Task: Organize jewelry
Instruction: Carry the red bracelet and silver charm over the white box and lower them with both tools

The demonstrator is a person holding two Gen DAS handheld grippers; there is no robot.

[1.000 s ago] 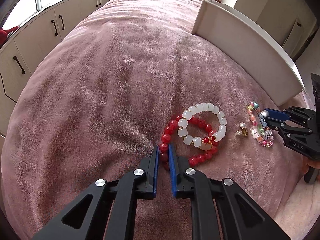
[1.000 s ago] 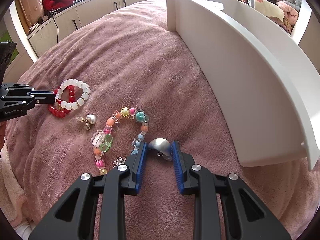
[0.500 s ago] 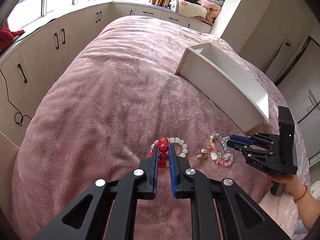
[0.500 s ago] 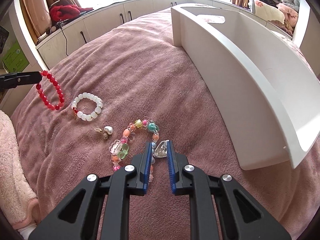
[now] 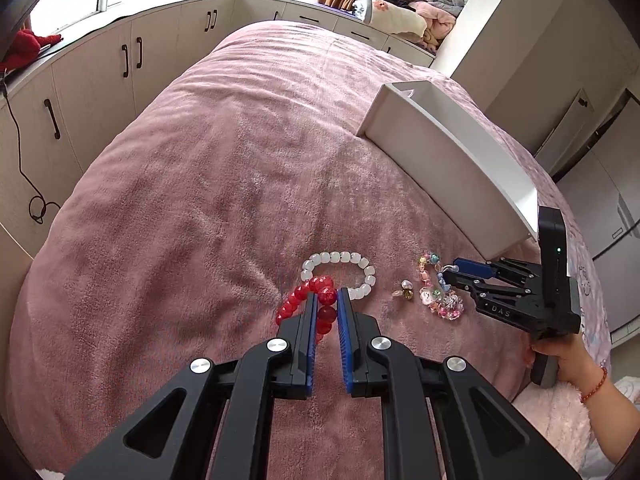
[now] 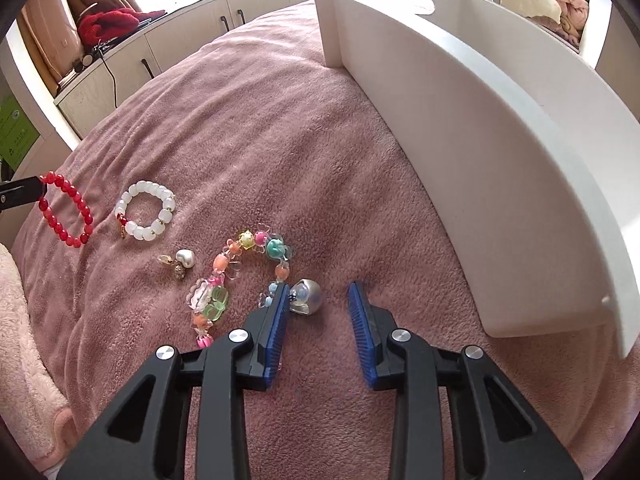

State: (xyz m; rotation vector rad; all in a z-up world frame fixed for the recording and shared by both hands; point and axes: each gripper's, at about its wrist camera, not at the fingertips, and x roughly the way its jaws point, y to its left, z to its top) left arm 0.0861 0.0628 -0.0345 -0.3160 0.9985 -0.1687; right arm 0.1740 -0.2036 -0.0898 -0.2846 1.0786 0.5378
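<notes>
Round glossy red bead bracelet [image 5: 304, 300] in left gripper [image 5: 327, 304]

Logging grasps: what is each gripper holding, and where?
Left gripper pinches the red bead bracelet by a few beads of its loop. Right gripper is open, holding nothing.

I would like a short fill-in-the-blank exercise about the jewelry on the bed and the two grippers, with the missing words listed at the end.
1. The left gripper is shut on the ____ bracelet.
2. The jaws of the right gripper are ____, with the silver ring beside the left finger.
3. The white bracelet lies on the ____ blanket.
4. The tray to the right of the jewelry is ____ in colour.

Missing words: red; open; pink; white
</notes>
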